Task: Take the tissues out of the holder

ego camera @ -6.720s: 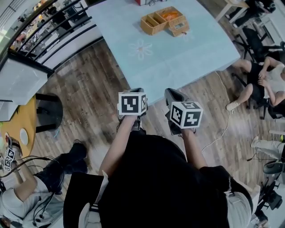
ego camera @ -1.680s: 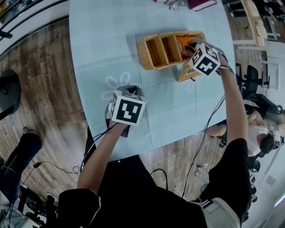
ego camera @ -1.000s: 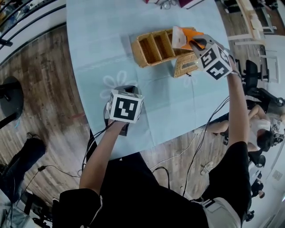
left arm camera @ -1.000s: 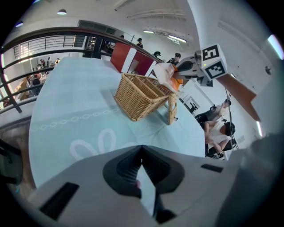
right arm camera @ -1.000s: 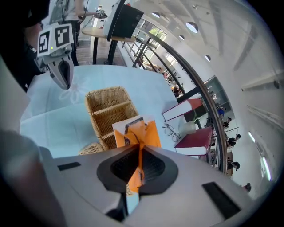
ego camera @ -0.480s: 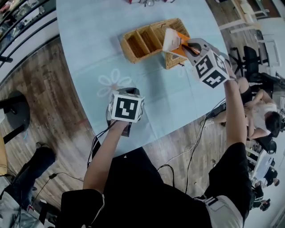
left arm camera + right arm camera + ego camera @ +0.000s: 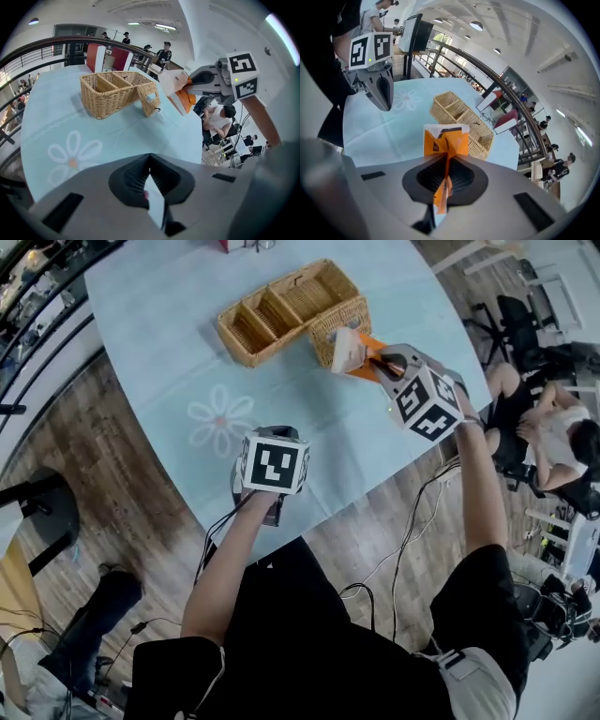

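Note:
A woven wicker holder (image 7: 281,310) with several compartments stands on the pale blue table (image 7: 169,324); it also shows in the left gripper view (image 7: 117,91) and the right gripper view (image 7: 461,117). My right gripper (image 7: 370,362) is shut on an orange and white tissue pack (image 7: 352,352), held in the air just in front of the holder's right end. The pack sticks up from its closed jaws (image 7: 445,139) and shows from the side too (image 7: 176,91). My left gripper (image 7: 270,507) hovers near the table's front edge, jaws together, holding nothing.
A flower print (image 7: 220,418) marks the cloth between the holder and the left gripper. The table's front edge runs just below both grippers. A person (image 7: 553,427) sits on a chair to the right. Cables trail over the wooden floor.
The right gripper has carried the tissue pack from above the holder toward me and to the right. The left gripper kept close to the table's front edge.

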{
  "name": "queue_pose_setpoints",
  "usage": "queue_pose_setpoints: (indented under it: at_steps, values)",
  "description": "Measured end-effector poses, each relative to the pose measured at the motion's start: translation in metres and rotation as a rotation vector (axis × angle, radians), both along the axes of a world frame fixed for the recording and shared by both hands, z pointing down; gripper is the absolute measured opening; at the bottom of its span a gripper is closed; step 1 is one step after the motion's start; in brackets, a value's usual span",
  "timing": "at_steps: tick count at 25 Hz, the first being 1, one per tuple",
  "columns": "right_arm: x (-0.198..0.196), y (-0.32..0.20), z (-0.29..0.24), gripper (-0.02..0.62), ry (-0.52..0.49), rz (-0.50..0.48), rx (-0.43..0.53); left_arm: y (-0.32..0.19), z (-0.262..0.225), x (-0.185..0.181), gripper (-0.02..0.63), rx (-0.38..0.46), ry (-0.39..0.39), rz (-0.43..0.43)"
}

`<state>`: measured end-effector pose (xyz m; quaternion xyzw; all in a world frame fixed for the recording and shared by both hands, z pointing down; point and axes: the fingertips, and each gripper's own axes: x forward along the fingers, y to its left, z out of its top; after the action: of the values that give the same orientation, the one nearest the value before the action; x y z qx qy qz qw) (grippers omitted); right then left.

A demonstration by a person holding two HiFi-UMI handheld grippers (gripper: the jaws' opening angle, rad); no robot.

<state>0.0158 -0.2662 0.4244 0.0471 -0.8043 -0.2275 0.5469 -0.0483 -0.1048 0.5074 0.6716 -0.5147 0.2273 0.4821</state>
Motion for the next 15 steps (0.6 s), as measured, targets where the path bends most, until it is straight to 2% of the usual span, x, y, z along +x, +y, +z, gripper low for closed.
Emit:
queue_pose_setpoints:
  at_steps: [15]
  values:
    - [0.149,0.035,0.059,0.012,-0.005,0.325,-0.102,0.004,0.005,0.100,0.011,-0.012,-0.009,0.192]
